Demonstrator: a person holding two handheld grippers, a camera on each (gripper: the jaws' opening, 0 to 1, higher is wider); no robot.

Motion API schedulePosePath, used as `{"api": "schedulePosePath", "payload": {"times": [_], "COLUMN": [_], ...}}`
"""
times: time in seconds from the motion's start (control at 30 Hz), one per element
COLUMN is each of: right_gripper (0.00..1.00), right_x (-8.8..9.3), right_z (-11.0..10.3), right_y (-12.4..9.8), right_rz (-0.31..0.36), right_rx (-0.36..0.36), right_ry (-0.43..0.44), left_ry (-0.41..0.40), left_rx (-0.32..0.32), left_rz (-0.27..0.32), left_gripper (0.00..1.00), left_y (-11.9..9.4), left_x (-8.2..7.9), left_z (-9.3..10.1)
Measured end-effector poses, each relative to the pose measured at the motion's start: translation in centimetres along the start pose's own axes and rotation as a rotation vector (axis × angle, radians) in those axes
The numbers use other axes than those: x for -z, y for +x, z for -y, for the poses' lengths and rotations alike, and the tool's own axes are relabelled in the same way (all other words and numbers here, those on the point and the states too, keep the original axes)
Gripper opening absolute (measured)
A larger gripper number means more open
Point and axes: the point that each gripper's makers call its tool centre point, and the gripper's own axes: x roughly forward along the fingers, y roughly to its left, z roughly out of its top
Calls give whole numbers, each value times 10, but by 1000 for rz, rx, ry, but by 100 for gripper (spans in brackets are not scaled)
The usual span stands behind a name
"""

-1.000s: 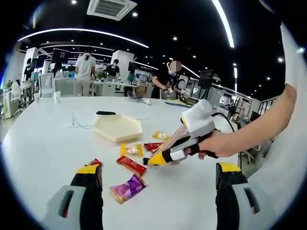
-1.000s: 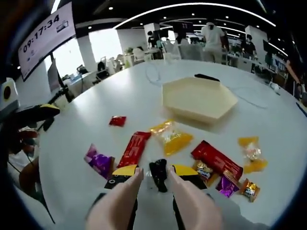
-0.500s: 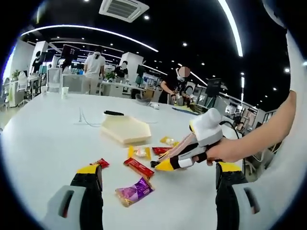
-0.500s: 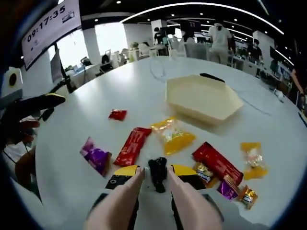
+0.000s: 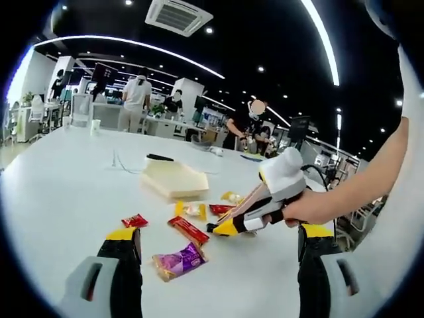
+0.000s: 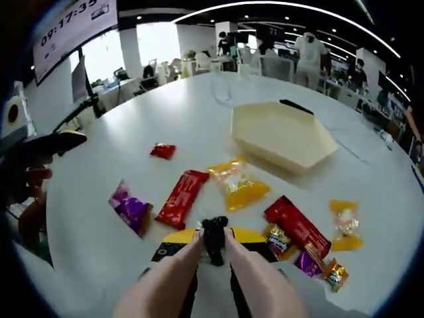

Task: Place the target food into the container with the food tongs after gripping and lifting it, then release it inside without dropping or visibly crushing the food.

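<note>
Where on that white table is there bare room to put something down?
The table is bare left of the small red packet, and beyond the hexagonal tray. It is crowded just ahead of the right gripper: purple packet, long red bar, yellow packet and more wrappers.

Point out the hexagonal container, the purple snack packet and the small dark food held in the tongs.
Hexagonal container (image 6: 281, 134): right gripper view, bare inner floor.
Purple snack packet (image 6: 130, 209): right gripper view, wrapper's middle.
Dark food (image 6: 214, 235): right gripper view, its middle, between the tong tips.
</note>
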Motion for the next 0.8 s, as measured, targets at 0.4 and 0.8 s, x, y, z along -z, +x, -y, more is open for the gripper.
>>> {"api": "schedulePosePath", "payload": {"times": [0.4, 0.8], "right_gripper": [19, 19], "right_x": [7, 9], "right_z": [-11, -8], "right_y": [-6, -2], "right_rz": [-24, -25], "right_rx": [-8, -74], "right_ry": [-114, -93], "left_ry": [44, 76], "left_rx": [66, 74], "left_rz": [-24, -29], "left_gripper": [99, 99], "left_y": [-7, -12], "left_x": [5, 4], "left_z": [24, 27]}}
